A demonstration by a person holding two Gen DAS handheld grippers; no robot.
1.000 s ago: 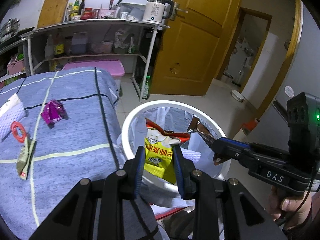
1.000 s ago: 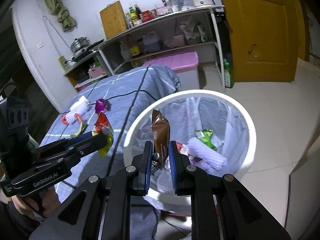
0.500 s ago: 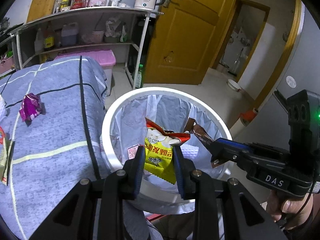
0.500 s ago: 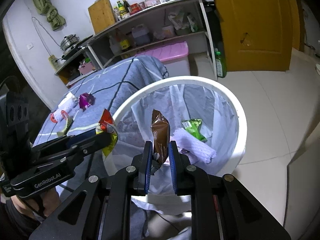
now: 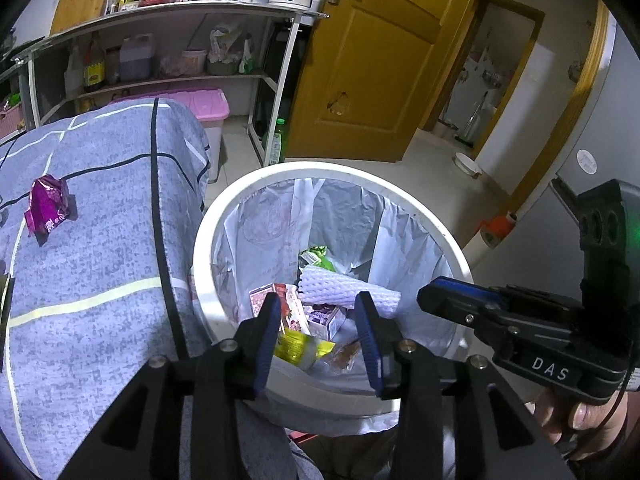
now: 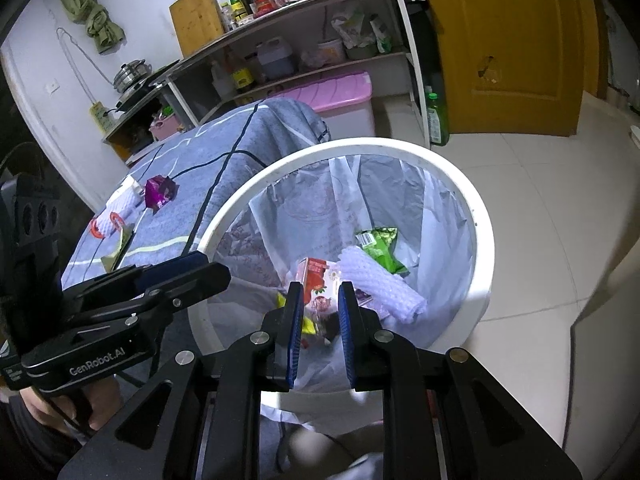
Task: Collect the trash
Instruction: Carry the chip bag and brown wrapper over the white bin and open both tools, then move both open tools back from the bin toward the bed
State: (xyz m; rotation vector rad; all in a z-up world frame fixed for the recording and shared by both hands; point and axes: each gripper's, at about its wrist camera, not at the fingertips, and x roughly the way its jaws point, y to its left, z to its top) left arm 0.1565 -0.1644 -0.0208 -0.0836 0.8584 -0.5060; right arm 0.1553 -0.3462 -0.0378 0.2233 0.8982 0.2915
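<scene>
A white round bin [image 5: 424,216] with a clear liner stands beside the blue-covered table [image 5: 100,264]. My left gripper [image 5: 318,300] is open and empty over the bin's near rim. My right gripper [image 6: 319,290] is open and empty over the same bin [image 6: 482,240]. Inside lie the yellow snack bag [image 5: 296,346], a brown wrapper [image 5: 342,354], a white foam net [image 5: 348,286], a green wrapper [image 6: 380,246] and a small red carton [image 6: 314,276]. A purple wrapper [image 5: 46,210] lies on the table, also in the right wrist view [image 6: 159,192].
More litter lies at the table's far side: a white foam sleeve [image 6: 120,210], a red ring [image 6: 114,220] and a green-yellow wrapper [image 6: 116,252]. A shelf unit [image 5: 168,12], a pink storage box [image 5: 208,104], a green bottle [image 5: 278,140] and a yellow door [image 5: 372,60] stand behind.
Both grippers have opened. The yellow snack bag and the brown wrapper have dropped from them into the bin. Both grippers moved further over the bin.
</scene>
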